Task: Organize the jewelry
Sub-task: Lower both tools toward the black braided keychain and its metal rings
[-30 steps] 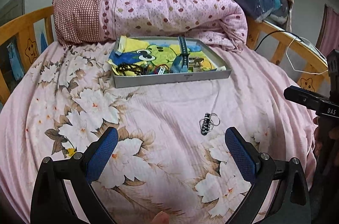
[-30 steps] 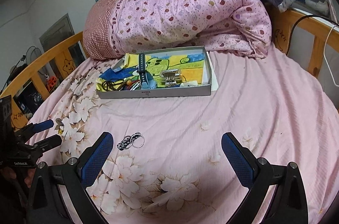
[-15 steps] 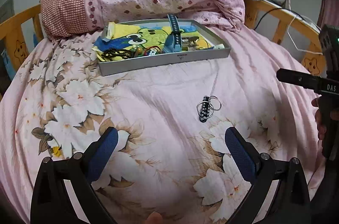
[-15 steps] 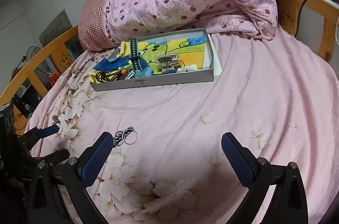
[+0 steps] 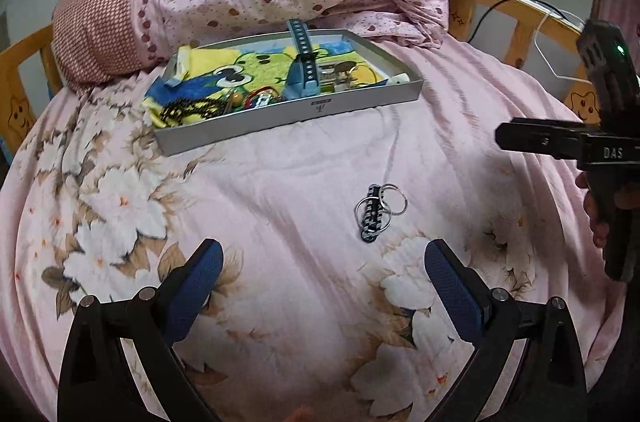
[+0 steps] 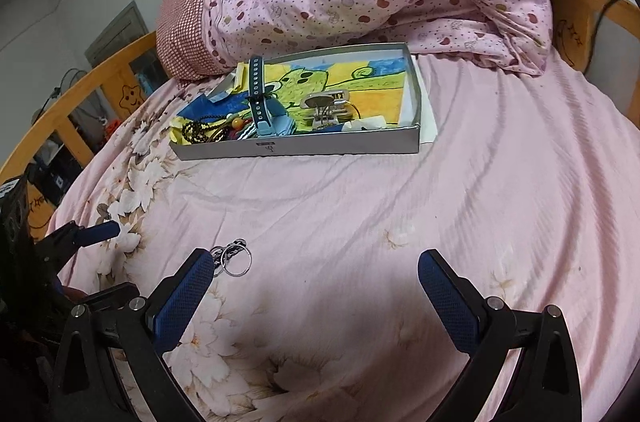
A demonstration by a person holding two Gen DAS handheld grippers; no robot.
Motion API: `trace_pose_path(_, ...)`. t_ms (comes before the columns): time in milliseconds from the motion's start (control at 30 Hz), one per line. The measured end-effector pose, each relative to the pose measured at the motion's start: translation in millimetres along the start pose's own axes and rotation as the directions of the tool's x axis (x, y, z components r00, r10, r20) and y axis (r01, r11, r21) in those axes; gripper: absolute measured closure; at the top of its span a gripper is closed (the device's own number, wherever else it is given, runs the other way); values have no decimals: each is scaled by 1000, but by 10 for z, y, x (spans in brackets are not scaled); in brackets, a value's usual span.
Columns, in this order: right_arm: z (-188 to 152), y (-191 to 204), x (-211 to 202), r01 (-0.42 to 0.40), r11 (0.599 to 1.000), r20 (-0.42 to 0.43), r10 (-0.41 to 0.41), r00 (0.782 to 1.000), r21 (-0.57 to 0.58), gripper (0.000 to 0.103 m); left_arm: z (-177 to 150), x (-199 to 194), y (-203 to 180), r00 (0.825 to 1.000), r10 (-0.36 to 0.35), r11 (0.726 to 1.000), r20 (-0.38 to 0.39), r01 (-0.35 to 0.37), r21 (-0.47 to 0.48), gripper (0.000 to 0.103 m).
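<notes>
In the tray (image 5: 360, 104): watch (image 5: 304, 70), beads (image 5: 188, 108).

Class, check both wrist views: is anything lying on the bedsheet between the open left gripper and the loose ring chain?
Nothing visible: only bare pink floral bedsheet separates the left gripper from the silver-ringed black bead chain.

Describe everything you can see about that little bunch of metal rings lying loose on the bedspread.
The ring bunch is a short dark, chain-like bar with several thin silvery rings looped through it, metal by its shine. It lies flat on the pink flowered bedspread, outside the grey tray and nearer the grippers. Nothing grips it: it sits ahead of the open left gripper, toward its right finger. In the right wrist view it lies just beyond the right gripper's left fingertip.
</notes>
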State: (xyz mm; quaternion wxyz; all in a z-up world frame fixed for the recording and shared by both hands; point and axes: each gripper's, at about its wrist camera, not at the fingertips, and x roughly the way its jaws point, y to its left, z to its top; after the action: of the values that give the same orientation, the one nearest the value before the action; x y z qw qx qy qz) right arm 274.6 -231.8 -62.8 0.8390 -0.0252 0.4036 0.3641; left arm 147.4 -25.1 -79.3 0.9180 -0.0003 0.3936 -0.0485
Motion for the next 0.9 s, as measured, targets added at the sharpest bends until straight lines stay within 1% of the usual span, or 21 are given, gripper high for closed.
trace_pose_path(100,20,4,62,-10,1000,-13,9,1000,-27,4,-10,62,-30,1000,-8,1000,-10,8,17,5)
trace_pose_path(267,38,49,200,-40,995,-45,36,998,-96,23,-22,117,-46,1000,-18,999,2,18,30,5)
trace_pose_path(300,39,60,227,-47,993,-52,42,998,-109,24,-20,127,-54,1000,-22,999,5,22,37,7)
trace_pose_path(333,37,70,254,-56,991,-58,49,997,-123,29,-15,135,-61,1000,-24,999,7,24,43,10)
trace_pose_path(400,36,82,304,-75,987,-72,65,995,-145,33,-15,166,-79,999,-36,998,2,36,58,20)
trace_pose_path(433,34,87,328,-86,984,-78,75,994,-155,35,-18,185,-87,999,-43,997,-1,42,64,24)
trace_pose_path(500,30,97,364,-105,980,-88,91,992,-170,39,-24,232,-102,998,-56,996,-15,56,71,36)
trace_pose_path(533,29,101,390,-118,976,-95,102,990,-182,41,-28,250,-107,998,-62,996,-20,63,70,38)
trace_pose_path(600,25,106,426,-134,972,-105,115,988,-195,44,-34,297,-111,997,-75,995,-32,77,69,46)
trace_pose_path(667,23,113,481,-151,966,-121,127,984,-211,50,-35,338,-109,996,-83,994,-41,86,69,51)
trace_pose_path(733,23,131,524,-166,961,-132,139,982,-224,53,-37,368,-117,995,-91,993,-46,95,70,57)
trace_pose_path(800,23,156,563,-178,955,-142,147,979,-239,57,-35,395,-125,994,-98,992,-52,102,75,64)
trace_pose_path(833,18,167,575,-180,953,-146,148,978,-244,59,-36,398,-134,994,-99,992,-52,103,77,66)
trace_pose_path(900,2,182,612,-189,949,-157,153,976,-254,59,-34,404,-143,994,-99,992,-50,102,80,67)
